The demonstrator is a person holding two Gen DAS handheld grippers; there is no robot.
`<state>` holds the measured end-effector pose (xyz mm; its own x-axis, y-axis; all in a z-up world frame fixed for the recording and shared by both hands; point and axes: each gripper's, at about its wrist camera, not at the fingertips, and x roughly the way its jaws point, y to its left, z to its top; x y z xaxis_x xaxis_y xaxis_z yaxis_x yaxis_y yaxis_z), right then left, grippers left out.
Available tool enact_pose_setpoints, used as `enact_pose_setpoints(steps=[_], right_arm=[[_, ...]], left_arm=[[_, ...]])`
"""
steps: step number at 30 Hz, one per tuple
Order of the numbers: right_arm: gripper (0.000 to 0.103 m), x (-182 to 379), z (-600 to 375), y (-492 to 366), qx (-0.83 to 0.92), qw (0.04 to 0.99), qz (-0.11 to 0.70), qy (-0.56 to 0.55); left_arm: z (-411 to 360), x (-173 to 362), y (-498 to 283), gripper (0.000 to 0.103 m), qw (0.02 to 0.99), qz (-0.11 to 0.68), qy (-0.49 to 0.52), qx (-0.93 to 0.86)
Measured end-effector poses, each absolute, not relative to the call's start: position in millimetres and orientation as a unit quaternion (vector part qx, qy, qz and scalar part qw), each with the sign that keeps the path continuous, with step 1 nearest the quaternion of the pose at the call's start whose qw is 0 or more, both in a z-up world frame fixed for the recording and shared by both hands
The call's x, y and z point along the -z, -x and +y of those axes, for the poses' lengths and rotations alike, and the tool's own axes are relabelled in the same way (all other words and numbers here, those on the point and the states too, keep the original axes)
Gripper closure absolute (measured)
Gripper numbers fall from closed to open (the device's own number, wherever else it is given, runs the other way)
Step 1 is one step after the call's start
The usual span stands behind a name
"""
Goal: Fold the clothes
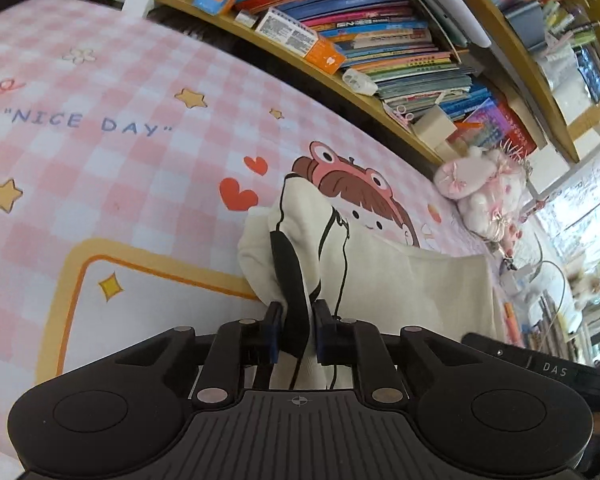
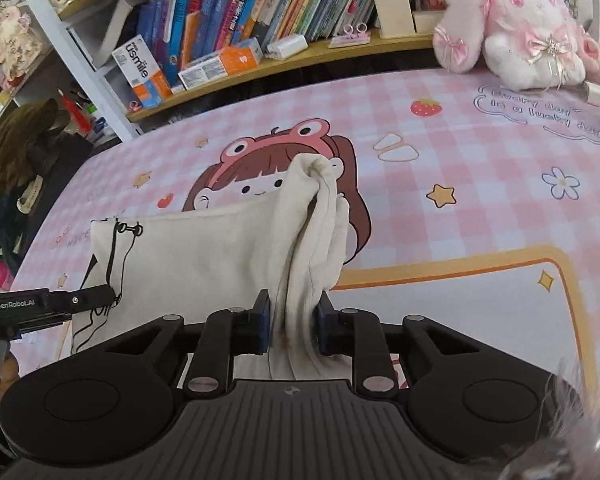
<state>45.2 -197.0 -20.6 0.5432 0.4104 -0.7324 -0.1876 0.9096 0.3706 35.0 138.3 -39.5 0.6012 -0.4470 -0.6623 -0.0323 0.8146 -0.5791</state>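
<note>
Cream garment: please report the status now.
Left gripper and right gripper shut on cream garment, lifted over pink mat. Nothing in the way.

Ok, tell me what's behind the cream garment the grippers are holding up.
Behind the cream garment lies the pink checked mat; its frog-hat cartoon girl shows above the fabric's top edge, her lower part covered. Both the left gripper and right gripper pinch the cloth.

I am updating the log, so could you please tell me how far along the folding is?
Done: nothing looks folded yet. In hand: the cream fabric garment with black line print hangs stretched between the left gripper and right gripper, each shut on a bunched corner, above the pink checked cartoon mat. Left: laying it down and making the folds.
</note>
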Motion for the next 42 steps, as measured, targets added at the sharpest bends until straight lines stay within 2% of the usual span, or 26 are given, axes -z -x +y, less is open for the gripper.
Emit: enact_pose_setpoints(steps=[2, 4, 6, 8, 12, 16, 18, 23, 26, 42], right_arm=[[0.081, 29.3, -206.4, -51.4, -0.166, 0.852, 0.470, -0.159], [0.075, 35.5, -216.8, -54.0, -0.158, 0.840, 0.484, -0.190], [0.063, 41.1, -227.1, -56.1, -0.150, 0.827, 0.495, -0.219], [0.058, 46.4, -236.4, -57.3, -0.143, 0.816, 0.505, -0.245], [0.056, 51.7, -245.6, -56.3, -0.150, 0.798, 0.513, -0.278], [0.057, 51.8, -237.3, -60.3, -0.169, 0.795, 0.519, -0.264], [0.070, 51.5, -230.1, -62.4, -0.174, 0.800, 0.518, -0.246], [0.080, 49.1, -224.0, -62.8, -0.182, 0.809, 0.510, -0.229], [0.081, 38.6, -225.5, -58.8, -0.188, 0.818, 0.492, -0.232], [0.082, -11.6, -224.1, -83.7, -0.209, 0.846, 0.443, -0.212]], left_arm=[[146.7, 45.9, -37.3, 0.082, 0.836, 0.436, 0.310, 0.124], [152.9, 50.8, -38.5, 0.081, 0.824, 0.441, 0.333, 0.124], [157.1, 54.4, -38.9, 0.079, 0.816, 0.446, 0.346, 0.124], [158.7, 58.2, -40.2, 0.072, 0.809, 0.453, 0.354, 0.121], [159.7, 64.3, -41.8, 0.069, 0.800, 0.456, 0.372, 0.121], [156.0, 66.5, -43.5, 0.069, 0.800, 0.450, 0.375, 0.127], [152.4, 66.1, -44.3, 0.071, 0.804, 0.447, 0.370, 0.129], [148.0, 58.8, -41.1, 0.088, 0.816, 0.438, 0.354, 0.126], [150.0, 47.9, -38.1, 0.092, 0.821, 0.422, 0.362, 0.132], [148.4, 11.7, -76.1, 0.093, 0.842, 0.386, 0.338, 0.169]])
